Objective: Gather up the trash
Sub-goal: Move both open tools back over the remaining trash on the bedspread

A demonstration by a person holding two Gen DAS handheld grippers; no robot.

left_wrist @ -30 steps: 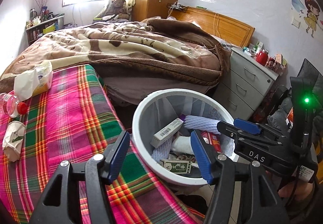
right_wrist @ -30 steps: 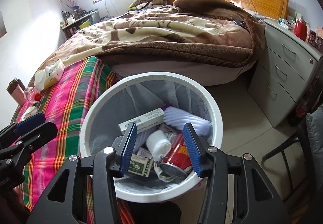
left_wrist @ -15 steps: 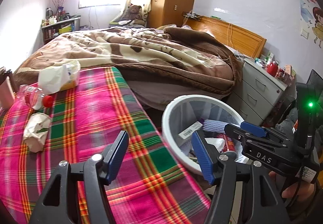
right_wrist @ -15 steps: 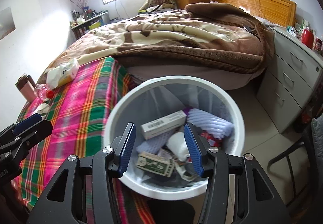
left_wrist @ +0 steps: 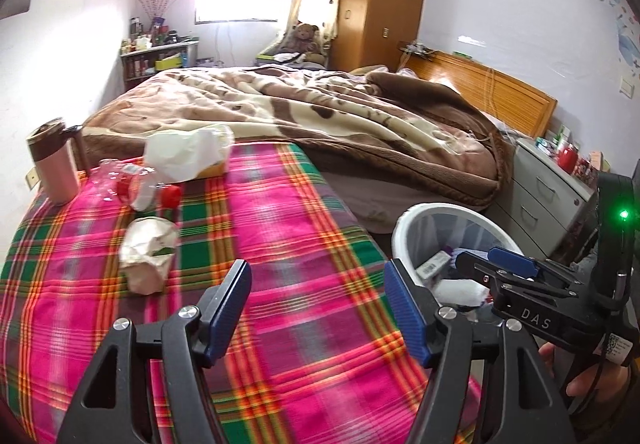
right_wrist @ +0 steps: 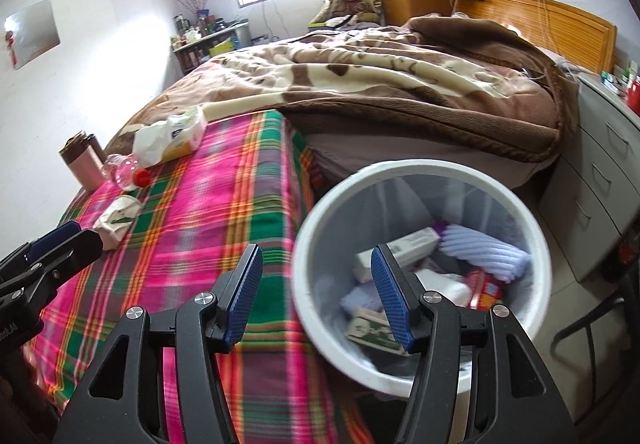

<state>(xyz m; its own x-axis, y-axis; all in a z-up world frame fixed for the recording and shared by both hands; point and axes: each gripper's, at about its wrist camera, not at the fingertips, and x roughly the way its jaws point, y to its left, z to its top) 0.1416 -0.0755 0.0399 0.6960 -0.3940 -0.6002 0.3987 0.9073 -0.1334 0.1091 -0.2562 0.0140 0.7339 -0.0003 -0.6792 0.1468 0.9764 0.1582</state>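
Note:
A white trash bin point(right_wrist: 416, 171) point(left_wrist: 404, 228) stands on the floor beside the plaid-covered table point(left_wrist: 280, 228), holding boxes, a can and paper. On the plaid lie a crumpled paper wad point(left_wrist: 148, 252) point(right_wrist: 118, 217), a crushed clear bottle with a red cap point(left_wrist: 136, 187) point(right_wrist: 128, 171) and a tissue pack point(left_wrist: 188, 155) point(right_wrist: 172, 137). My left gripper point(left_wrist: 318, 304) hangs over the plaid, its jaws opening with nothing between them. My right gripper point(right_wrist: 316, 292) hovers at the bin's left rim, jaws opening and empty; it also shows at the right of the left wrist view point(left_wrist: 496, 264).
A pink and brown tumbler point(left_wrist: 54, 163) stands at the table's far left corner. Behind lies a bed with a brown blanket point(left_wrist: 320, 115). A grey nightstand point(right_wrist: 592, 179) stands right of the bin. A hand point(left_wrist: 588, 384) grips the right tool.
Both views have swung left, from over the bin toward the plaid table. The paper wad, bottle and tumbler have come into fuller view. Both pairs of jaws have spread a little wider.

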